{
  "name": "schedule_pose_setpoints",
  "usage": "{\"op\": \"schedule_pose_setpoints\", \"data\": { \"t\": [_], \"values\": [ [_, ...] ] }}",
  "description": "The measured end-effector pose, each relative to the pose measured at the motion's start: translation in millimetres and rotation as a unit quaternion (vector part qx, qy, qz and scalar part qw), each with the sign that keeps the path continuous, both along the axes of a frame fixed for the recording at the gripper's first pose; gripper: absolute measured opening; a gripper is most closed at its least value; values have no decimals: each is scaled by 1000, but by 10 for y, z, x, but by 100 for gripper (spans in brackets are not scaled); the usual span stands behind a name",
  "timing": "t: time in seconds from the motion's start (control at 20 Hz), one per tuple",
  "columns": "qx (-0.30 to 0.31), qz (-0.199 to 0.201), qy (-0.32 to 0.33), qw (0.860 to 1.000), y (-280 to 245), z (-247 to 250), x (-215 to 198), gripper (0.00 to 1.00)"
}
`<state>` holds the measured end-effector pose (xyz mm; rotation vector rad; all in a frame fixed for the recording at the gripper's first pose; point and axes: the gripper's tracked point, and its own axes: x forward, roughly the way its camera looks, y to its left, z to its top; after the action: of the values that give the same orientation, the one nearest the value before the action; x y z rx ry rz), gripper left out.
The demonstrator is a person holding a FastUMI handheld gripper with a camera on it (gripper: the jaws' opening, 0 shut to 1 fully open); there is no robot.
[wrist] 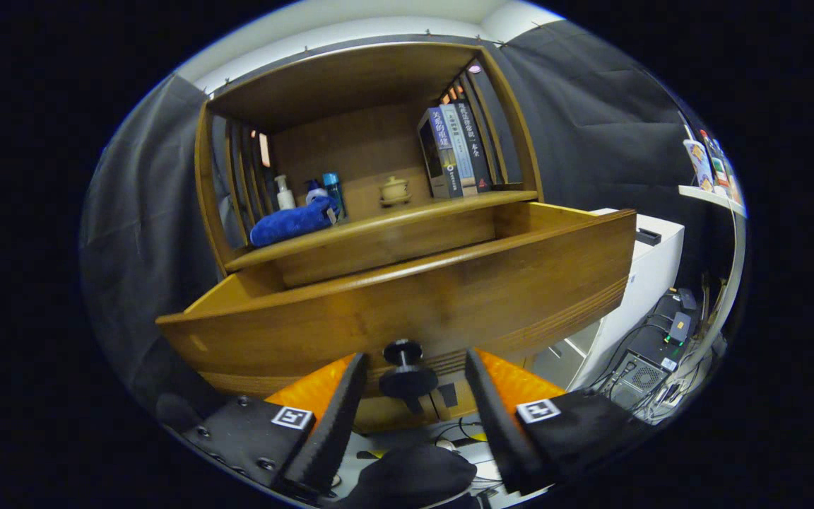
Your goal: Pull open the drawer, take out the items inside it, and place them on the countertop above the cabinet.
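While the drawer [407, 297] stands open (contents hidden), the gripper [413, 385] gapes around its knob [407, 375].

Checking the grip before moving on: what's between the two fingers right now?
In the gripper view, the drawer's knob sits between the open fingers, neither visibly touching it.

Dim booth, warm sheen on drawer front [407, 304], strong fisheye bending, soft blur at edges

The brown wooden drawer [407, 297] is pulled out from the cabinet [372, 141]. Its front has a round black knob [404, 367]. The knob sits between the fingers of the tool [414, 385], which are apart and not touching it.
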<state>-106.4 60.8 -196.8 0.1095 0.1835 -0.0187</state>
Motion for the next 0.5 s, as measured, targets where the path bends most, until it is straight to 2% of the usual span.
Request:
{"op": "schedule_pose_setpoints", "data": {
  "t": [0.15,0.5],
  "values": [
    [-6,-3,-10,1000,7,245,-11,99],
    [8,0,-22,1000,119,923,5,99]
  ]
}}
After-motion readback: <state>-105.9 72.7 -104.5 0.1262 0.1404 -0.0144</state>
